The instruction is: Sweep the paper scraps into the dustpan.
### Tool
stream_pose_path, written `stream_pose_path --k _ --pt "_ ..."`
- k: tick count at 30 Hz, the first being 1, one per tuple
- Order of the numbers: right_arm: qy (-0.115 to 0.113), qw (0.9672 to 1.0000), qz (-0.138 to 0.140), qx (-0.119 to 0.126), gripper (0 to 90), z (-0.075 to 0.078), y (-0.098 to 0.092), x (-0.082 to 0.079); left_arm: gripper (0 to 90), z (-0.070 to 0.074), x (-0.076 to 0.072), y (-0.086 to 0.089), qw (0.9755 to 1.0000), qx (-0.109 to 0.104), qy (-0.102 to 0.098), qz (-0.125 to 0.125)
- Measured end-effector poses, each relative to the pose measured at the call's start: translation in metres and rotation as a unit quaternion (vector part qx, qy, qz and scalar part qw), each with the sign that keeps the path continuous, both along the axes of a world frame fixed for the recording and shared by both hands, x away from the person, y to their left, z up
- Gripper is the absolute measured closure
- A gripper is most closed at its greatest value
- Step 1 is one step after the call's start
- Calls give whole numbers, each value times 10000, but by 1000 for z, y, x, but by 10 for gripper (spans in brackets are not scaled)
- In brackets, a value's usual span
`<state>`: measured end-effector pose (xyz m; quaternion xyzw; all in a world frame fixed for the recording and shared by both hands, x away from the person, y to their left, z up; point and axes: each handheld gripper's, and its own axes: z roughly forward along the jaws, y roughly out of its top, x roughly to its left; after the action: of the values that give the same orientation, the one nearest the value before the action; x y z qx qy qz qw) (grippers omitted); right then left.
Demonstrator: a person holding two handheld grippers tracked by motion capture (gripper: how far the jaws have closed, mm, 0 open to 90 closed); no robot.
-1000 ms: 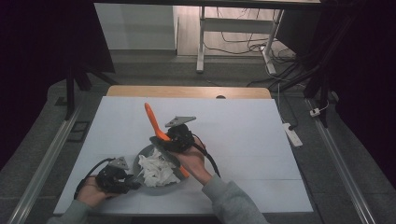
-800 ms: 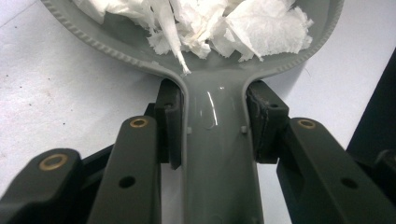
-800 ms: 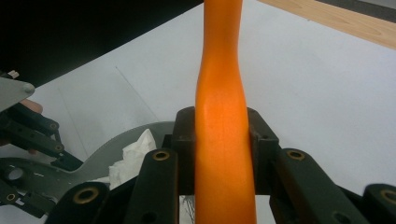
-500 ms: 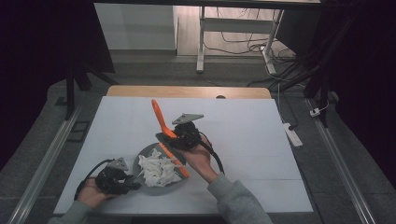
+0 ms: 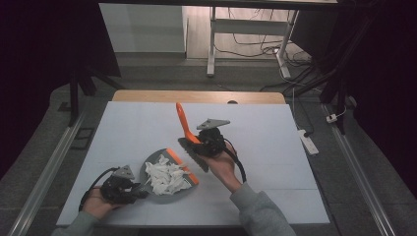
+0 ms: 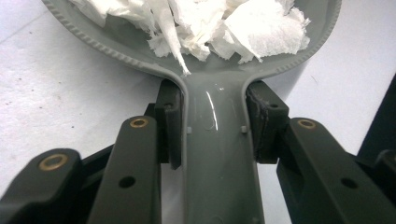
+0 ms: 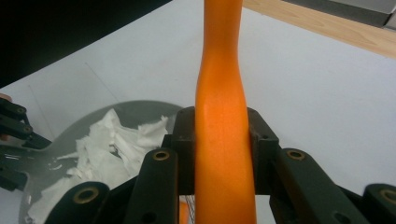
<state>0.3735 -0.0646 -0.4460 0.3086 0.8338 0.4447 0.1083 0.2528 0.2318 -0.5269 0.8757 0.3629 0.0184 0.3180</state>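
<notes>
Looks like a sweep-up job: torn paper scraps (image 5: 167, 176) are piled in a grey dustpan (image 5: 156, 192) sitting on the white surface (image 5: 275, 147) near the person's edge, and a brush (image 5: 189, 142) with an orange handle is held just beside the pan's orange lip, on its far right side. To do this bit well, I'd keep the pan flat and pinned so the pile doesn't slide back out over the lip, and carry the brush off with its bristles low and away from the scraps, so nothing gets flicked back onto the surface. Tilting the pan slightly back toward its handle before lifting would probably help too, since the paper is light and heaped loosely. Claw-wise: the left claw (image 6: 215, 128) is clamped tight on the dustpan's grey handle, one pad pressing each side right where the handle meets the pan, no gap showing. The right claw (image 7: 222, 149) is closed around the orange brush handle, pads squeezing both sides of it, with the handle sticking up and away past the jaws. In the high view the brush head sits just off the pan, next to that hand.
</notes>
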Motion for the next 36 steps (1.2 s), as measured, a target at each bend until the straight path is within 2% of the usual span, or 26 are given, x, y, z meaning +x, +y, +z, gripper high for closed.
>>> stream_pose_path --k 7,15,21,31,36 --pt "-40 9999 -115 -50 703 -2 -18 -1 616 2 -1 3 9997 -83 -161 163" --pt "-50 9996 -268 -48 704 -2 -43 -2 615 2 -2 5 9991 -157 -216 320" --pt "14 9993 -375 -48 703 -6 -58 -2 615 3 -2 7 9989 -135 -256 368" --pt "25 9985 -550 -76 703 -10 -85 -3 615 4 -3 13 9973 -177 -282 659" --pt "43 9979 -649 -59 704 -13 -101 -5 615 4 -3 14 9957 -223 -325 841"
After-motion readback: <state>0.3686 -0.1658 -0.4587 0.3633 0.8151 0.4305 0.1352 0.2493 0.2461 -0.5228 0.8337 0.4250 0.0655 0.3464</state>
